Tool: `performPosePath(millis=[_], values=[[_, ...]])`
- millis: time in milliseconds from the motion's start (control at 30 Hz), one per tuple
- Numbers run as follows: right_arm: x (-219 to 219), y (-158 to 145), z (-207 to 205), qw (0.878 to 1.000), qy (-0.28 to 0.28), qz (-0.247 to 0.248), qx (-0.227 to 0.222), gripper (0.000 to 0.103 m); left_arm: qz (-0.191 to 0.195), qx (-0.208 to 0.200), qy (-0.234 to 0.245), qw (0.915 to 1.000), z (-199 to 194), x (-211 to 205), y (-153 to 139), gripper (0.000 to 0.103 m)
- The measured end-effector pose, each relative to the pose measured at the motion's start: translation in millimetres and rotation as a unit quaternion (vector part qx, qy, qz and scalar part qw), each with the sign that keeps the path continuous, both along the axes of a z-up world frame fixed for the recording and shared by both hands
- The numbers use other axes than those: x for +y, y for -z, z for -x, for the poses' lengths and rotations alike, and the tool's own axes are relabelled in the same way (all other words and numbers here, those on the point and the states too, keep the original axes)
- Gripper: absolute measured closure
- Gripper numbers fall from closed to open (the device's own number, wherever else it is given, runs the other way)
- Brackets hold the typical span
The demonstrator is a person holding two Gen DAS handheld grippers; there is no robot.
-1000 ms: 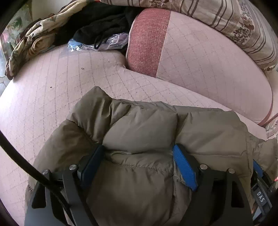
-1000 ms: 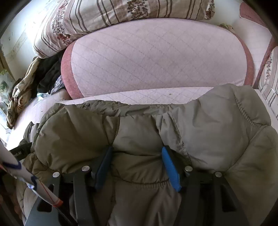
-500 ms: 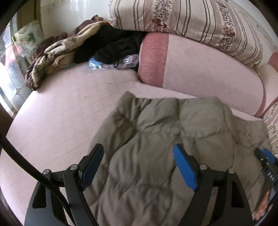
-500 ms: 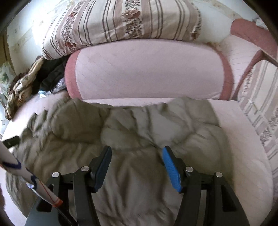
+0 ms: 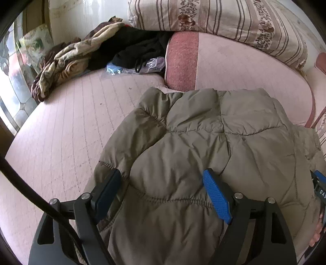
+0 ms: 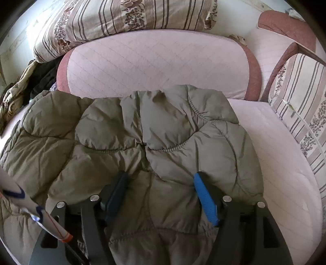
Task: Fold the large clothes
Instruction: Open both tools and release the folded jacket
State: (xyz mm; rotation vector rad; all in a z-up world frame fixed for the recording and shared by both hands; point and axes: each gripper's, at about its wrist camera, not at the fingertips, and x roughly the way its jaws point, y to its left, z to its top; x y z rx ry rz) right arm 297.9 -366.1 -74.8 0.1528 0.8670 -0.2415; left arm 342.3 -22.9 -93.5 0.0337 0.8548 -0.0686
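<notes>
On the pink sofa (image 5: pixel 67 130), both claws stand apart over the olive puffer jacket (image 5: pixel 203 142); "DAS" marks one.

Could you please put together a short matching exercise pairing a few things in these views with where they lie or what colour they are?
Things:
1. puffer jacket
2. striped floral cushion
3. black clothing
4. patterned blanket

Descriptions:
A. crumpled at the far left end of the sofa
B. resting on top of the sofa backrest
C. olive, spread on the seat between both grippers' fingers
D. piled in the corner beside the backrest's red end

Pairs: 1-C, 2-B, 3-D, 4-A
</notes>
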Motion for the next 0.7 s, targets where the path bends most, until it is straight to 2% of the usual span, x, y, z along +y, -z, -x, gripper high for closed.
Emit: performPosePath(millis=[700], values=[[1.5, 14.2, -6.8, 1.0, 0.006, 0.005, -0.017, 0.026, 0.012, -0.008, 0.004, 0.9999, -5.8, 1.4, 7.1, 0.019]])
